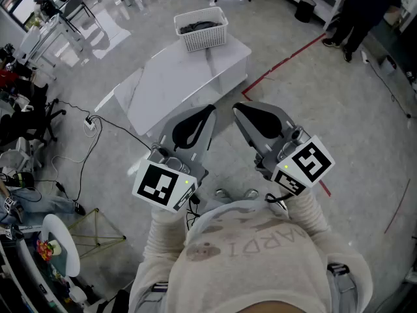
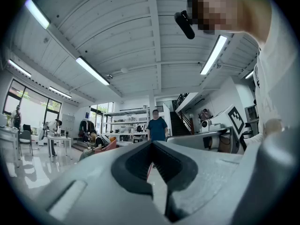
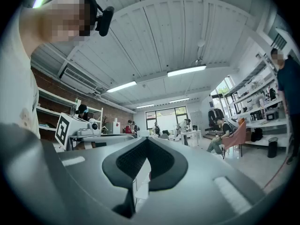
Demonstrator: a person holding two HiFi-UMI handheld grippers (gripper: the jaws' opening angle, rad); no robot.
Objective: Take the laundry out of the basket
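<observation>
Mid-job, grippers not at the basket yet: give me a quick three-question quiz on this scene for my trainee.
1. True or false: the white slatted plastic basket is empty.
2. The fingers of the left gripper are: A) shut on nothing; B) shut on laundry; C) wide apart.
3. What does the basket stand on?
Key: 1 false, dark laundry lies in it; 2 A; 3 the white rectangular table.

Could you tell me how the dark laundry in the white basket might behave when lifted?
The laundry lies crumpled and low in the basket, so it is probably soft and will droop. The basket looks like thin openwork plastic, likely light, so it may shift on the table.
</observation>
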